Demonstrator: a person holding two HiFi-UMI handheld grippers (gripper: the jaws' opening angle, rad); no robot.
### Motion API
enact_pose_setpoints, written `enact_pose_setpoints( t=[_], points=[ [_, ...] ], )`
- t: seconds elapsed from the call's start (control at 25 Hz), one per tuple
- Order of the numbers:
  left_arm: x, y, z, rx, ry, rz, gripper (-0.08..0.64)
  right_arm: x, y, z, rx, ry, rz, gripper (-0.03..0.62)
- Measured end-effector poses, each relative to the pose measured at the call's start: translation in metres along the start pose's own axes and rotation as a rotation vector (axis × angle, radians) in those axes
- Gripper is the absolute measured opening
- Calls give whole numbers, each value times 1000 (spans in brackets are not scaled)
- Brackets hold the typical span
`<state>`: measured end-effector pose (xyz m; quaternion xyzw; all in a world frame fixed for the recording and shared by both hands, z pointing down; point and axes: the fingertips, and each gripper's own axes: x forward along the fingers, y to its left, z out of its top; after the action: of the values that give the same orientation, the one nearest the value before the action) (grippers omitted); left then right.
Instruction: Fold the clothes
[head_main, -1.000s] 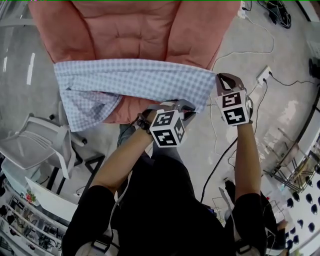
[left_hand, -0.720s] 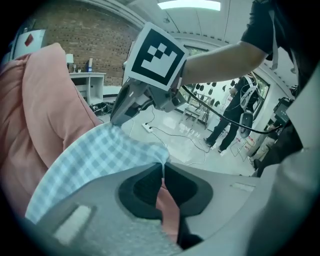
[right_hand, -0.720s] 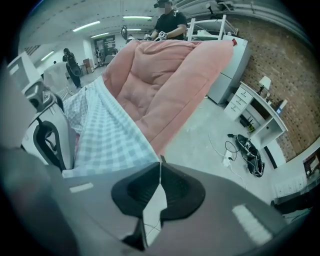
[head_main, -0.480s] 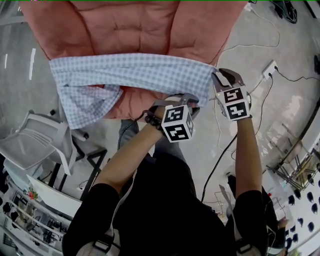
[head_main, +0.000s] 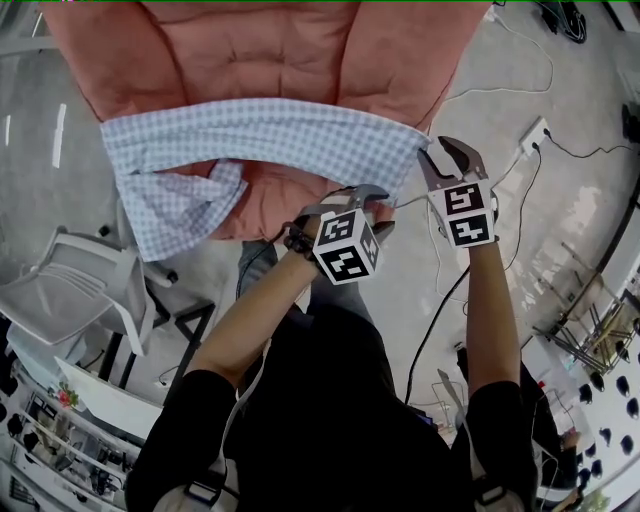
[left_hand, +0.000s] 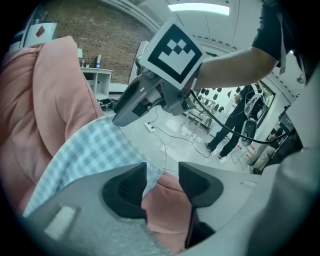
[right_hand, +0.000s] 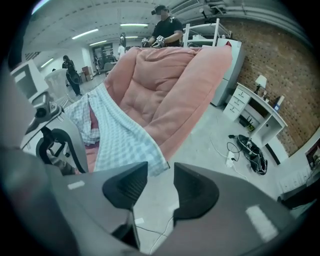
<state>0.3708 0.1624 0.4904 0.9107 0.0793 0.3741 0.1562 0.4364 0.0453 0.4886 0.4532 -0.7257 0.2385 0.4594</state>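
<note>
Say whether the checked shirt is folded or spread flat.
Partly folded: the checked shirt lies as a band across the pink cushion, one end bunched.

The left gripper (head_main: 375, 205) no longer pinches the lower hem of the checked shirt (head_main: 270, 140); its jaws have just been opening and now stand apart, with the pink cushion (head_main: 260, 50) showing between them and the hem lying unpressed beside one jaw; the right gripper (head_main: 437, 152) has likewise just been opening; the shirt corner it clamped a second ago now lies free at the cushion's edge just beyond its jaws, with only floor between them; the shirt, no longer pulled taut at that end, rests slack across the cushion; its hanging end (head_main: 175, 210) on the far side now bunches differently, one flap turned in toward the cushion.
</note>
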Motion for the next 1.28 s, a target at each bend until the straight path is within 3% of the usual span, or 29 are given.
enact_pose_setpoints(
  t=[0.28,0.44,0.68,0.92,1.28],
  points=[
    [-27,5,-17,-13,-14,35,207,-11,23,22,-17,-43,-41,166],
    [-58,12,-48,-46,-10,69,207,-19,55,48,-10,-100,-27,160],
    [-118,33,-130,-129,55,167,201,7,147,83,-69,-135,88,147],
    [-170,43,-215,-223,104,251,199,56,245,98,-152,-87,228,143],
    [-190,49,-305,-383,106,393,199,120,329,105,-333,-45,399,130]
  ],
)
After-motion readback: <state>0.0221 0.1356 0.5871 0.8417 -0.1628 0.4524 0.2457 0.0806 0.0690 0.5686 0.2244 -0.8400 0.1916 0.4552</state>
